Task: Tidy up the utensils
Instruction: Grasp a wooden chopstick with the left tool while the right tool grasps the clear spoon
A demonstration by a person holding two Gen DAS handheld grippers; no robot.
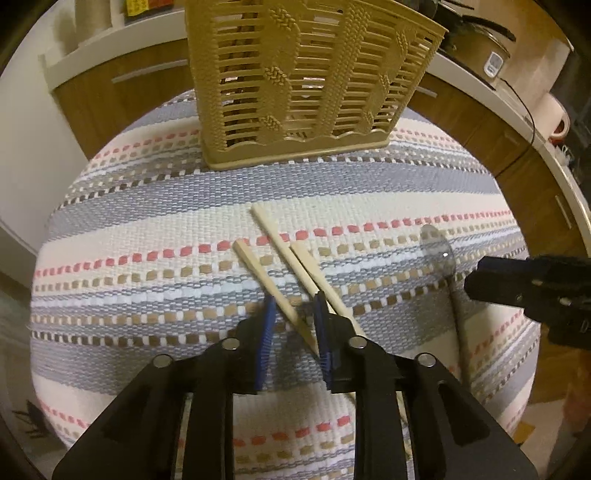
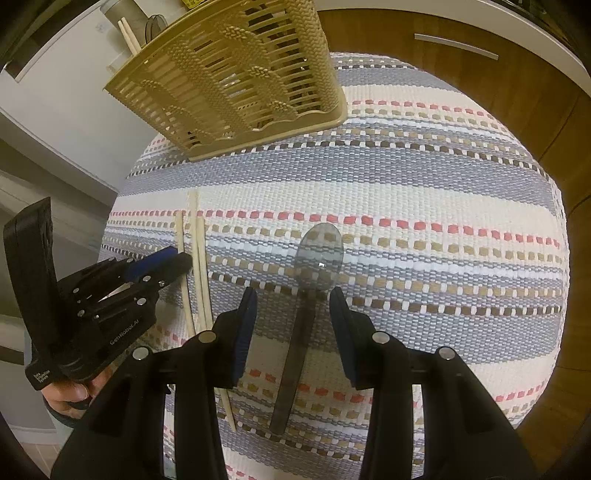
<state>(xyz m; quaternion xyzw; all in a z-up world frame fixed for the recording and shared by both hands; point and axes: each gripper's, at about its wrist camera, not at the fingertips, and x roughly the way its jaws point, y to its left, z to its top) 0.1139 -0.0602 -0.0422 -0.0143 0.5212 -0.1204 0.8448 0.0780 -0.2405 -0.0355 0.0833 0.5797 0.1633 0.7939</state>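
Observation:
Three pale wooden chopsticks (image 1: 280, 247) lie on the striped cloth (image 1: 147, 221). My left gripper (image 1: 293, 306) is open with its jaws either side of two of them, low over the cloth. A translucent grey plastic spoon (image 2: 319, 251) lies to the right; its handle (image 2: 295, 350) runs between the open jaws of my right gripper (image 2: 291, 295). The tan slotted utensil basket (image 1: 303, 74) stands at the far side of the cloth. In the right wrist view the basket (image 2: 236, 77), the chopsticks (image 2: 195, 258) and the left gripper (image 2: 173, 262) show on the left. The spoon (image 1: 437, 247) and right gripper body (image 1: 532, 288) show in the left wrist view.
The cloth (image 2: 443, 184) covers a small table. Wooden cabinets with metal handles (image 1: 147, 72) and a white counter (image 1: 517, 99) with pans stand behind. Chopsticks (image 2: 129, 35) and a spoon stick up from the basket.

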